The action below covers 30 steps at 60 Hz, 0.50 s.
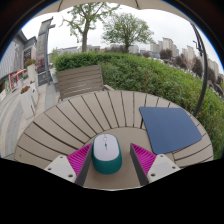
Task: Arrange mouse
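The hand-held gripper (108, 160) points forward over a round wooden table (75, 118) built of curved slats that fan out from a plain centre. Its two fingers carry magenta pads (80, 158) on their inner faces and stand fairly wide apart. Between them lies a small computer mouse (107, 152) with a white front, a teal rear shell and a dark scroll wheel, lengthwise along the fingers. The mouse rests on the table's surface with a visible gap on each side, so neither pad presses on it.

Ahead of the right finger and well apart from the mouse lies a dark blue rectangular mouse mat (169, 128), flat on the slats and turned slightly askew. Beyond the table stands a slatted wooden bench (80, 80), its back facing the table. Behind and beside it runs a thick green hedge (150, 72). Farther off rise leafy trees (125, 28) and a row of city buildings (165, 47) under a pale sky. A paved walkway (18, 108) runs alongside the table at the left.
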### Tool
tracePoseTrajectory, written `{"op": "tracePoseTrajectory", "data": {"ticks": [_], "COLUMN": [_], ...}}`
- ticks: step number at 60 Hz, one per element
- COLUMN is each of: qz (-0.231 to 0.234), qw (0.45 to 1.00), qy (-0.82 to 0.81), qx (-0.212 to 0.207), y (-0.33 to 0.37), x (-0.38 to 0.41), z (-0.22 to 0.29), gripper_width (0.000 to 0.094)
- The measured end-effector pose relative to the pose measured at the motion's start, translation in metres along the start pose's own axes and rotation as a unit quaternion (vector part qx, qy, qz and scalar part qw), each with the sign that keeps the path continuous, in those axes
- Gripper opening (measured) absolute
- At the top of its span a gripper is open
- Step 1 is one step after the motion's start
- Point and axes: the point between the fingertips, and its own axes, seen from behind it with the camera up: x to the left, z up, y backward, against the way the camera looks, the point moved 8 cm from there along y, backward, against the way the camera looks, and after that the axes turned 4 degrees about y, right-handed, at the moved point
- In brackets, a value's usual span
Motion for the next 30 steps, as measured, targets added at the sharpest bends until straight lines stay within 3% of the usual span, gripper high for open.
{"op": "tracePoseTrajectory", "data": {"ticks": [3,5,6,12,22,30], "qz": [-0.004,-0.004,-0.007,-0.008,-0.023,-0.045], "qw": [1.000,1.000,1.000,0.999,0.998,0.997], "qy": [-0.003,0.000,0.000,-0.026,-0.048,-0.036], "qx": [-0.001,0.001,0.004,0.031,-0.035,-0.054], "y": [-0.002,-0.001,-0.002,0.001,0.019,-0.004], "x": [-0.001,-0.001,-0.003,-0.013,-0.078,-0.154], "z": [0.000,0.002,0.003,0.017,0.106,0.134], "gripper_width": [0.0684,0.0500,0.0463,0.0430,0.0429,0.0429]}}
